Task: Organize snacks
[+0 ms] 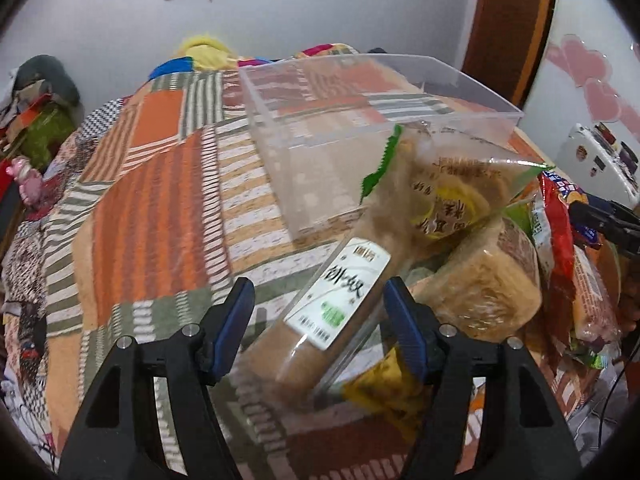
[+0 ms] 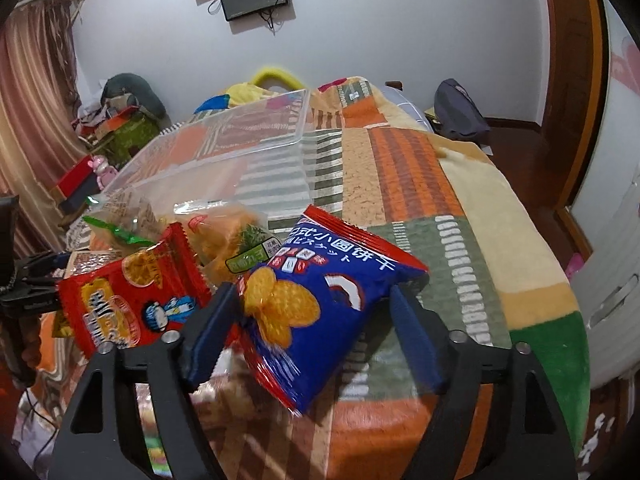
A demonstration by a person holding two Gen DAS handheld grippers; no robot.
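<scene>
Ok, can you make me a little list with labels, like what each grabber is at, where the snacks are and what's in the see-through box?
left gripper: open, astride a long brown snack pack with a white label
right gripper: open, around a blue biscuit bag
red snack bag: left of the blue bag, in the pile
clear plastic box: behind the pile, nothing in it
surface: patchwork blanket

"What did the left gripper (image 1: 320, 300) look like?"
"Black angular plastic arms, blue pads on the fingers (image 1: 404, 316), silver screws at the joints."
"And the right gripper (image 2: 312, 312)?"
"Identical: black frame, blue pads, silver screws."
</scene>
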